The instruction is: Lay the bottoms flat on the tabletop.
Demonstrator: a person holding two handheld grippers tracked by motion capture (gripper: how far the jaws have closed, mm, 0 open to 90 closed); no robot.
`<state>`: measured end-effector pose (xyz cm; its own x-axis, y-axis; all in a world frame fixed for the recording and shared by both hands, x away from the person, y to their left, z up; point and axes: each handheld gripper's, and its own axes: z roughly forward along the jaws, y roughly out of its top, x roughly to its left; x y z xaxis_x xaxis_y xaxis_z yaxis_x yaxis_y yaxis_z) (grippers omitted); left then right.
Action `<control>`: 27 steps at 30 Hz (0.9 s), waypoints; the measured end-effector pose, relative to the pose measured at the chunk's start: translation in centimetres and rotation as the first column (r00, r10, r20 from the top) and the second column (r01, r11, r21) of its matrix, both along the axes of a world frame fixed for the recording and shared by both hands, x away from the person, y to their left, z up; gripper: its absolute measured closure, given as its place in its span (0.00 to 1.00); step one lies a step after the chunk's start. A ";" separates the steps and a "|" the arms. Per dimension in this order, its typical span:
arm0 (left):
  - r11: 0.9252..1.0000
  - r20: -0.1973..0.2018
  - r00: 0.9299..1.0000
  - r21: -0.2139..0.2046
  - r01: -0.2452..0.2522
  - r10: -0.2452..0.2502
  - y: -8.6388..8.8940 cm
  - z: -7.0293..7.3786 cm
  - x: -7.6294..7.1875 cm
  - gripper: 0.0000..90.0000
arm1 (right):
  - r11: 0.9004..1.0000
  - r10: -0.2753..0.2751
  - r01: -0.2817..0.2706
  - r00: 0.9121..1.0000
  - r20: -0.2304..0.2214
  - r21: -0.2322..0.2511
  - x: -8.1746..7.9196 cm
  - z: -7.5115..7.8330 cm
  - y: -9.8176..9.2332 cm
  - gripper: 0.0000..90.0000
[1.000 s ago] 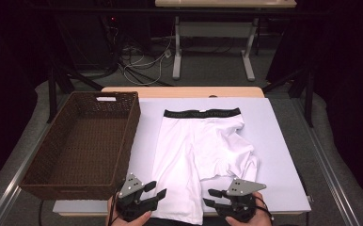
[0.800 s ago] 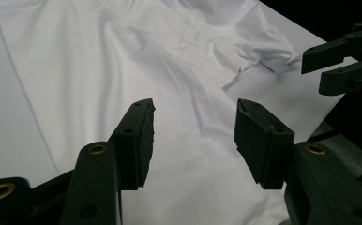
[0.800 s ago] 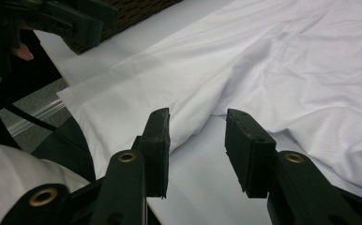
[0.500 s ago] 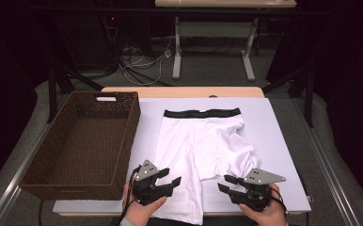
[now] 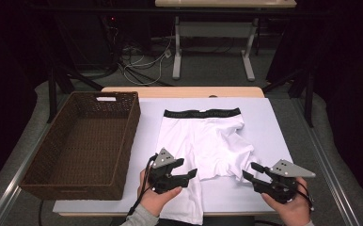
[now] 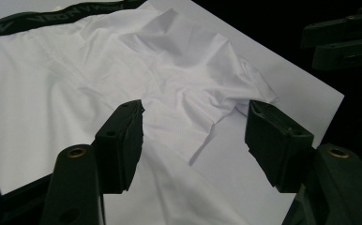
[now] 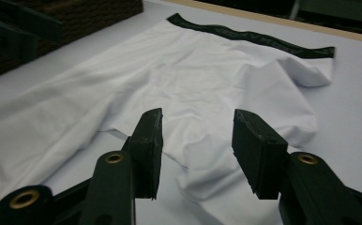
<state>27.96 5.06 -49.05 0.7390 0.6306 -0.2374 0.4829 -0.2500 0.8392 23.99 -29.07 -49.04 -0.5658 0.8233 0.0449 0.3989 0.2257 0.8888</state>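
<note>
The desk (image 5: 273, 141) is covered by a white sheet. A wicker basket (image 5: 83, 141) is placed at its left. White boxer briefs (image 5: 203, 141) are spread flat at centre. Left tongs (image 5: 189, 173) and right tongs (image 5: 251, 171) are held apart, just opened wider, nothing clamped.

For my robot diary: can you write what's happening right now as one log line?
left tool: open, empty, jaws just opening | right tool: open, empty, jaws just opening | white shorts: flat on table, right leg rumpled | basket: empty
</note>
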 end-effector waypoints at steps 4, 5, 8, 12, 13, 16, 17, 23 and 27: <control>0.999 0.012 0.999 0.015 0.032 -0.032 -1.5 0.1 0.3 0.42 | 0.999 -0.050 0.050 0.998 -0.022 -0.023 0.1 -0.8 -1.6 0.59; 0.999 0.015 0.999 0.017 0.040 -0.040 -1.9 0.0 0.4 0.42 | 0.998 -0.056 0.055 0.998 -0.029 -0.027 0.1 -1.1 -1.9 0.59; 0.998 0.009 0.998 0.008 0.057 -0.057 -3.0 -0.2 0.5 0.42 | 0.998 -0.048 0.045 0.997 -0.061 -0.054 0.2 -2.6 -2.2 0.60; 0.997 0.004 0.997 0.012 0.078 -0.078 -4.0 -0.7 0.6 0.42 | 0.996 -0.041 0.033 0.995 -0.089 -0.086 0.4 -4.8 -2.2 0.60; 0.997 0.000 0.997 0.015 0.080 -0.080 -4.2 -0.8 0.6 0.42 | 0.995 -0.040 0.030 0.994 -0.100 -0.095 0.4 -5.3 -2.1 0.59; 0.996 -0.001 0.996 0.013 0.088 -0.088 -4.4 -1.2 0.8 0.42 | 0.990 -0.024 0.007 0.993 -0.117 -0.141 0.5 -6.6 -1.7 0.57; 0.996 -0.005 0.996 0.010 0.089 -0.089 -4.5 -1.4 0.8 0.42 | 0.985 -0.023 0.001 0.991 -0.128 -0.170 0.5 -6.9 -1.6 0.57; 0.995 -0.019 0.995 0.020 0.095 -0.095 -4.4 -2.2 0.7 0.42 | 0.979 -0.010 -0.020 0.989 -0.146 -0.203 0.8 -7.2 -1.1 0.96; 0.995 -0.019 0.995 0.022 0.097 -0.096 -4.3 -2.3 0.5 0.42 | 0.984 0.022 -0.052 0.984 -0.177 -0.171 0.2 -6.3 -0.2 0.98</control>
<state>28.44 0.73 -51.34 0.7924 0.5621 -0.2370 0.4702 -0.3154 0.8243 24.18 -29.29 -55.34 -0.5922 0.8058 0.0030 0.5321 0.3884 0.7523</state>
